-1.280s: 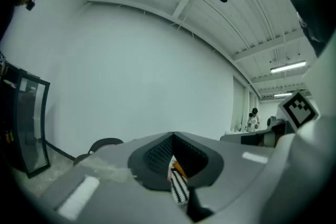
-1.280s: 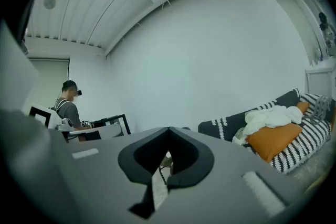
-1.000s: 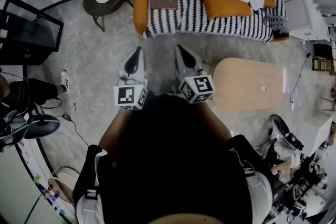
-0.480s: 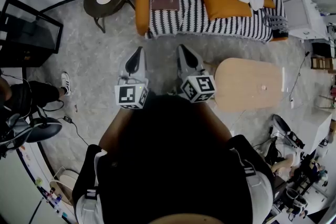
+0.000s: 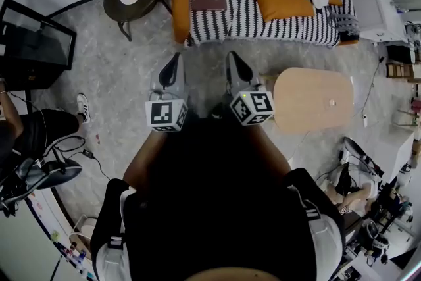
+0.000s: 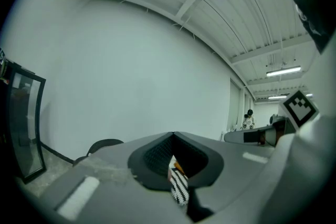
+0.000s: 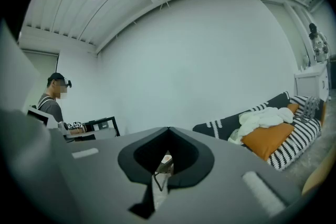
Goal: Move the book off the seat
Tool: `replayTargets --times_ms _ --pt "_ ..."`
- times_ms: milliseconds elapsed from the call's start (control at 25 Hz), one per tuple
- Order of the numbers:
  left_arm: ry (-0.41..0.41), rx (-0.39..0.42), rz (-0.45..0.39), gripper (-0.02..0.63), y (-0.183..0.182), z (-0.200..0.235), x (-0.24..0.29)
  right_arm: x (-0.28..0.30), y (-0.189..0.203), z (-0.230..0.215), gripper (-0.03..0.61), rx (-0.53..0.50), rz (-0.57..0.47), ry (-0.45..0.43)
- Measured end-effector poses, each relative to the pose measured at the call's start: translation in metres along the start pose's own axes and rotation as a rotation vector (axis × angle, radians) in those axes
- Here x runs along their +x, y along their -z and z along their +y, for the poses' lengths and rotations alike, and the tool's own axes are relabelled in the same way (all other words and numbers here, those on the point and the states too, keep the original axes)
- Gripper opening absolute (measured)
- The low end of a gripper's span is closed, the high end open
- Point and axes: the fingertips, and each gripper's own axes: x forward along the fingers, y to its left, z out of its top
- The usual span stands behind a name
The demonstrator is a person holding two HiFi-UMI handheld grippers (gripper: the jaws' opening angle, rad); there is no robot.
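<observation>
The book [image 5: 209, 0] is found flat at the left end of the sofa [image 5: 245, 15] seat, just beside the armrest. The left gripper [image 5: 173, 62] and right gripper [image 5: 234, 60] are closed on nothing, well apart from it. If the jaws are not opened, the book may be shoved into the armrest instead of gripped. Its thickness cannot be judged, and it is not made out in either gripper view.

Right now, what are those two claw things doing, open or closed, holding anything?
Left gripper: closed, holding nothing.
Right gripper: closed, holding nothing.
</observation>
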Motion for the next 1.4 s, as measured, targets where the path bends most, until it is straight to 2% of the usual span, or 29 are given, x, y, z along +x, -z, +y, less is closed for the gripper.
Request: replayTargets --times_ms 400,680,1400 --pt "-0.028 -0.021 -0.007 0.006 0.0 0.024 0.011 0.009 0.004 0.0 0.008 0.005 0.013 0.016" --pt "-0.065 -0.027 0.0 0.006 0.003 0.039 0.036 0.041 0.004 -0.017 0.008 0.024 0.011 0.007" --pt "-0.069 0.0 0.046 0.006 0.001 0.048 0.191 0.154 -0.028 -0.107 0.008 0.091 0.045 -0.02"
